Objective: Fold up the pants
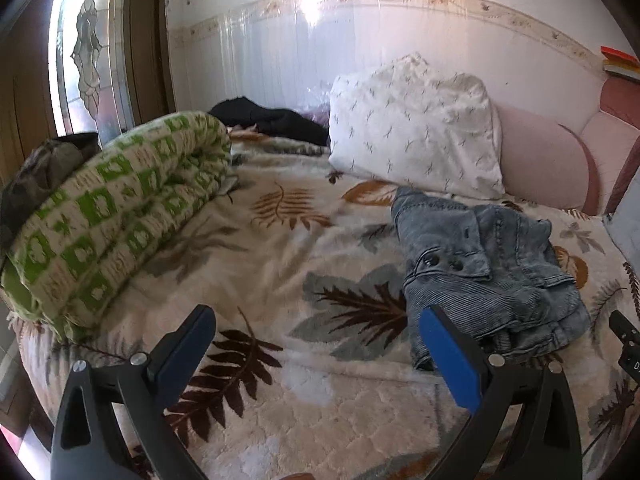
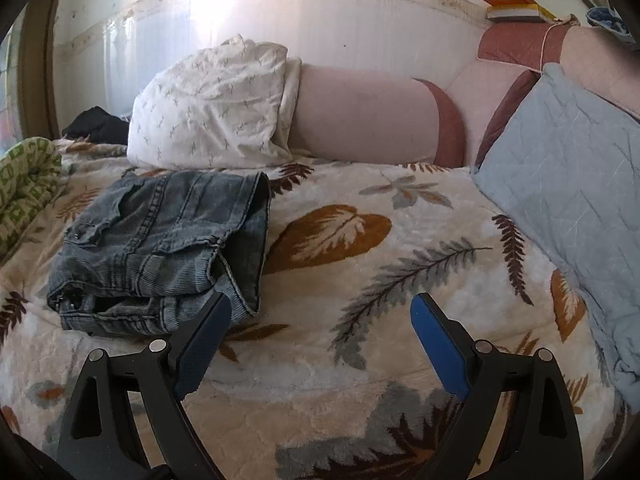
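Faded blue denim pants (image 1: 484, 276) lie folded in a compact stack on the leaf-patterned blanket (image 1: 280, 248). In the right wrist view the pants (image 2: 160, 248) sit left of centre on the same blanket (image 2: 400, 280). My left gripper (image 1: 316, 320) is open and empty, hovering over the blanket just left of the pants; its right finger is near their front edge. My right gripper (image 2: 322, 308) is open and empty, just right of the pants' front corner. A bit of the right gripper (image 1: 628, 344) shows at the right edge of the left wrist view.
A rolled green-and-white quilt (image 1: 116, 216) lies on the left. A white pillow (image 1: 416, 136) and pink bolster (image 2: 360, 116) line the wall. A light blue cushion (image 2: 568, 200) stands on the right. Dark clothes (image 1: 272, 118) lie at the back. Books (image 2: 516, 6) top the headboard.
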The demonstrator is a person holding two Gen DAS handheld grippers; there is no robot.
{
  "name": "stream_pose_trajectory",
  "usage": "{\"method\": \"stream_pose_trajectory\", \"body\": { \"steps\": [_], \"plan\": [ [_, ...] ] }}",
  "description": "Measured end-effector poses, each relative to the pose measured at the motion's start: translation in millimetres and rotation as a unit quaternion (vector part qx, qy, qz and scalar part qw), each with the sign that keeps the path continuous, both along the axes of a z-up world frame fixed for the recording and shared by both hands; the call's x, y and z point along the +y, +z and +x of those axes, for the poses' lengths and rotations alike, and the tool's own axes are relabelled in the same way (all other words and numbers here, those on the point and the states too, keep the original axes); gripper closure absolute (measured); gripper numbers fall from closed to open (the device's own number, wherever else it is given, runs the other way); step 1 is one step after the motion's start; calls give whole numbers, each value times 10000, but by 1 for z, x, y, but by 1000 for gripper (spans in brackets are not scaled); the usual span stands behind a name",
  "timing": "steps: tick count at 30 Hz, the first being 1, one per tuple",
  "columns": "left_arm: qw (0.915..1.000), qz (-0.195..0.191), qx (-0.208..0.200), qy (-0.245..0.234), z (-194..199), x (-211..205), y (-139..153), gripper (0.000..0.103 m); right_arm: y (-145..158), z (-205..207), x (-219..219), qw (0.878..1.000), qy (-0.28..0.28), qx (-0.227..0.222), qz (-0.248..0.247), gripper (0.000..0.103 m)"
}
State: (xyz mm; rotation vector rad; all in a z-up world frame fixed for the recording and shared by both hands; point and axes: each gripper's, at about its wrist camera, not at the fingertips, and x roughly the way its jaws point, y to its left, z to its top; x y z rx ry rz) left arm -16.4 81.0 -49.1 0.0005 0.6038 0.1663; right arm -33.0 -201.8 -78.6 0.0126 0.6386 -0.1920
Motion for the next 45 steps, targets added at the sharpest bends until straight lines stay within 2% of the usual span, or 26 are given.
{"method": "stream_pose_trajectory", "body": {
  "steps": [13,20,34,40,45],
  "plan": [
    [9993,-2,378,-56,31,-1,-27,0,-34,26,-19,9978,-388,524,155,11],
    [9989,20,461,-105,40,-1,-32,0,-45,35,-34,9959,-572,651,261,11],
    [9977,75,616,-267,58,1,-42,0,-69,52,-63,9841,-858,1230,955,11],
    [9962,155,780,-361,68,1,-55,0,-72,56,-59,9845,-807,1335,805,6],
    [9923,-297,1088,-505,78,10,-65,0,-74,58,-58,9847,-784,1368,743,3]
  ]
}}
